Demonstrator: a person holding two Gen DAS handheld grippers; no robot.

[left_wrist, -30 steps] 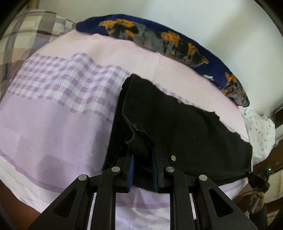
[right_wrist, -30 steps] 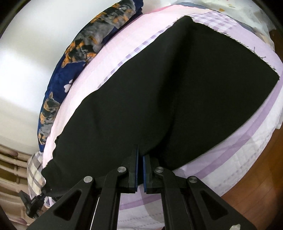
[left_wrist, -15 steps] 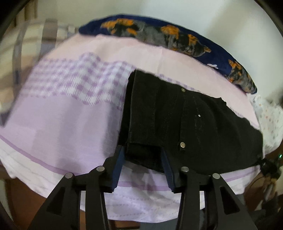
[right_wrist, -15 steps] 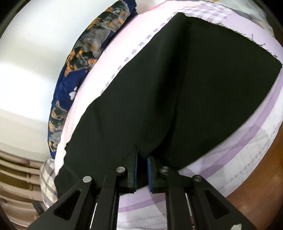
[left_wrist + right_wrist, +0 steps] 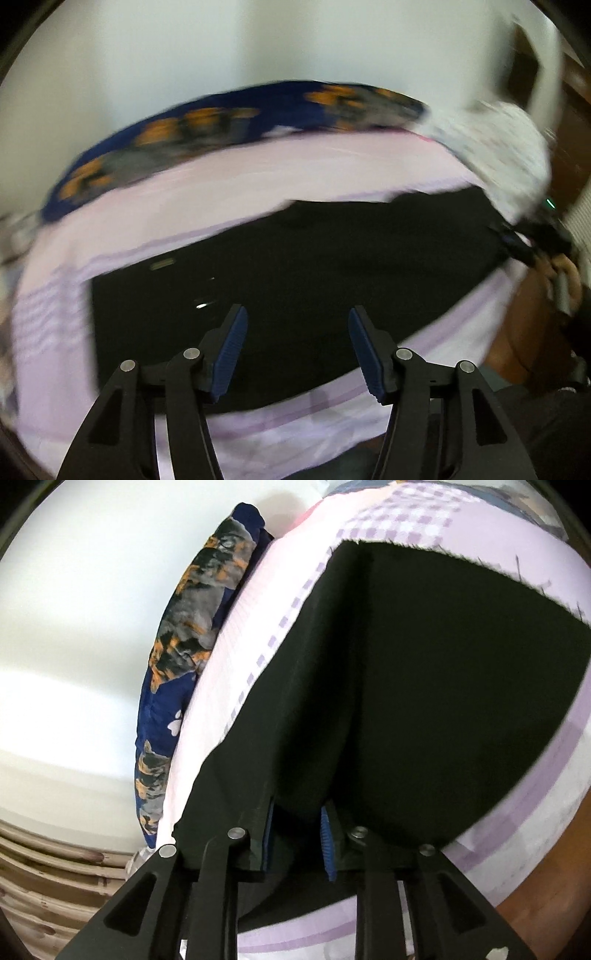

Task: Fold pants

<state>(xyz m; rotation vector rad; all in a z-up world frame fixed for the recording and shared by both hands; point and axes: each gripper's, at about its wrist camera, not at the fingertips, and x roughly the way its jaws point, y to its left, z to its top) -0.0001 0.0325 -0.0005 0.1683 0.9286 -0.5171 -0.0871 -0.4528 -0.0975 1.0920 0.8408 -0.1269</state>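
Black pants (image 5: 295,266) lie spread flat on a pale purple bed sheet (image 5: 229,192). In the blurred left wrist view my left gripper (image 5: 295,325) is open wide and empty, held above the near part of the pants. In the right wrist view the pants (image 5: 424,672) fill the middle. My right gripper (image 5: 297,812) is open, its jaws standing apart on either side of a fold of the pants' near edge, not clamping it. The right gripper also shows at the far right of the left wrist view (image 5: 532,240).
A navy pillow with orange and grey print (image 5: 221,125) lies along the far side against the white wall; it also shows in the right wrist view (image 5: 192,638). A white dotted pillow (image 5: 506,147) lies at the right. Wooden floor (image 5: 554,886) lies past the bed edge.
My left gripper let go of the waistband, opened wide and swung right. My right gripper opened from shut on the pants' edge. The pants now lie flat.
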